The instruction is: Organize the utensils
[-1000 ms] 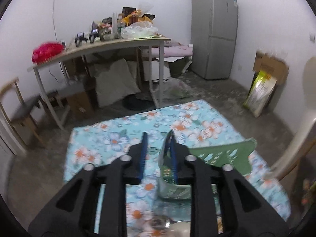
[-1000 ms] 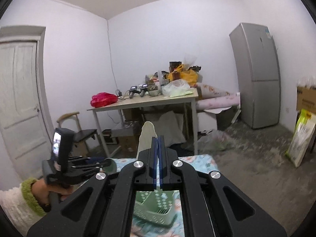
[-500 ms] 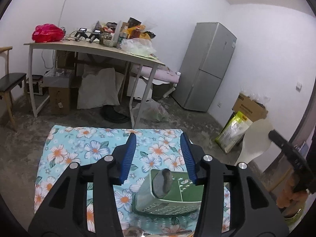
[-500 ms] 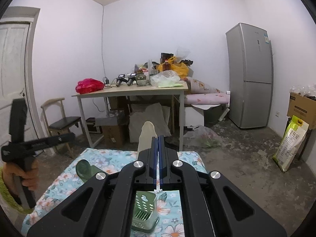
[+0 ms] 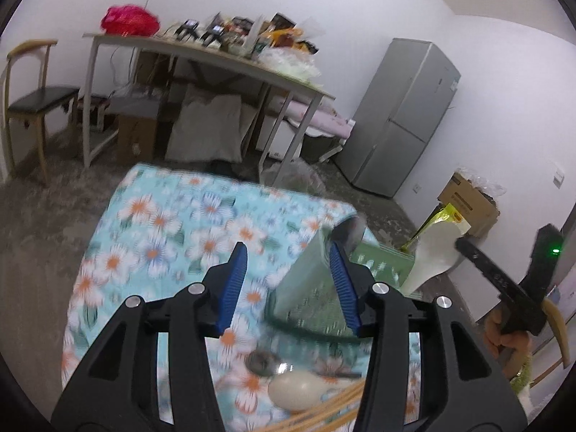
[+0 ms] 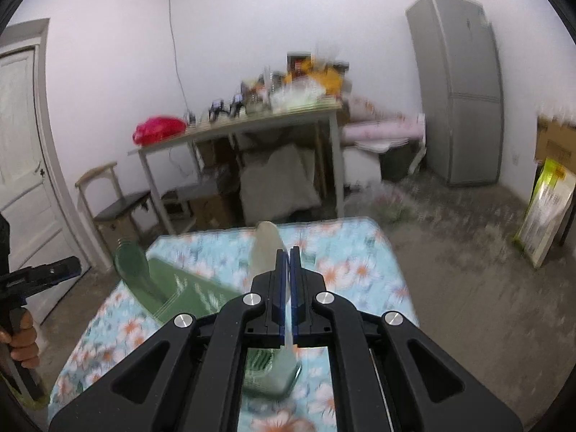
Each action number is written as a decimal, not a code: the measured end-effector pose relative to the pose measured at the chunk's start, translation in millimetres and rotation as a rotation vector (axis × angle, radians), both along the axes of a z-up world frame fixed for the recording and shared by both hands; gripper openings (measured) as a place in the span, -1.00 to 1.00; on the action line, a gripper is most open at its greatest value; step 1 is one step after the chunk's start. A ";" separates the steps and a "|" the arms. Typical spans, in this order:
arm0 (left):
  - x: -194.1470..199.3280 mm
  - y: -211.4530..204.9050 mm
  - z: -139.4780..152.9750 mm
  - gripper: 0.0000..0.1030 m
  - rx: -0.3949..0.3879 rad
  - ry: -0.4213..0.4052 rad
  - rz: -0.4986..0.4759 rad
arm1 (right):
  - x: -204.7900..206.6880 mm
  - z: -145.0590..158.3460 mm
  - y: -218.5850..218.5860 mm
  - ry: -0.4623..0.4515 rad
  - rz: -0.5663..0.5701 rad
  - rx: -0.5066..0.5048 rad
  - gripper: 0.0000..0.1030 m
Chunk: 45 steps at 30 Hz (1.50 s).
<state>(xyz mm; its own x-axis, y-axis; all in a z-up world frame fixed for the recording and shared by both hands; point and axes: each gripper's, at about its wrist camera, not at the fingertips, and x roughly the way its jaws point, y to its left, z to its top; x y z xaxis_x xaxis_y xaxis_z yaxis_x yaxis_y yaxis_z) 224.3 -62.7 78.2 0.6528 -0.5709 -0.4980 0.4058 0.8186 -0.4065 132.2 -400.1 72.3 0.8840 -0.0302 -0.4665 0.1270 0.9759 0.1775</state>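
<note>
A pale green perforated utensil holder [image 5: 309, 288] stands on the floral-cloth table [image 5: 162, 223], with a dark green spoon [image 5: 347, 232] upright in it. My left gripper [image 5: 287, 252] is open just left of the holder, with only cloth between its pads. My right gripper [image 6: 288, 252] is shut on a white rice paddle [image 6: 266, 248], blade up, and its jaws are starting to open. The paddle's handle reaches down into the holder [image 6: 270, 374]. The same paddle [image 5: 435, 252] shows at the right of the left wrist view.
Near the table's front edge lie a metal spoon [image 5: 262, 361], a white spoon [image 5: 298, 387] and bamboo chopsticks [image 5: 324, 410]. Beyond the table are a cluttered desk [image 6: 252, 126], a chair [image 6: 118, 205] and a grey fridge [image 6: 457, 90]. A hand [image 6: 21, 338] holds the left gripper.
The left jaws have widened and swung left off the holder, leaving the dark spoon standing in it. The right gripper has come down, bringing the paddle's handle into the holder.
</note>
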 end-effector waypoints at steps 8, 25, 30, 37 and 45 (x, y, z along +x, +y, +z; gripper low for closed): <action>-17.3 11.4 -37.4 -0.07 -0.004 0.103 0.023 | -6.2 -6.1 2.8 0.028 -0.018 -0.007 -0.09; -37.2 -4.9 -72.5 -0.01 0.062 0.198 -0.077 | -59.1 10.5 18.9 -0.079 -0.006 0.045 0.26; -53.8 -41.9 -86.7 0.03 0.260 0.150 -0.194 | -66.0 -14.5 35.1 0.006 0.026 0.075 0.26; -65.8 -86.5 -118.6 0.14 0.558 0.096 -0.298 | -67.7 -44.6 47.2 0.090 0.054 0.142 0.26; -65.4 -91.2 -119.6 -0.30 0.611 0.035 -0.331 | -63.8 -52.7 45.6 0.106 0.059 0.165 0.26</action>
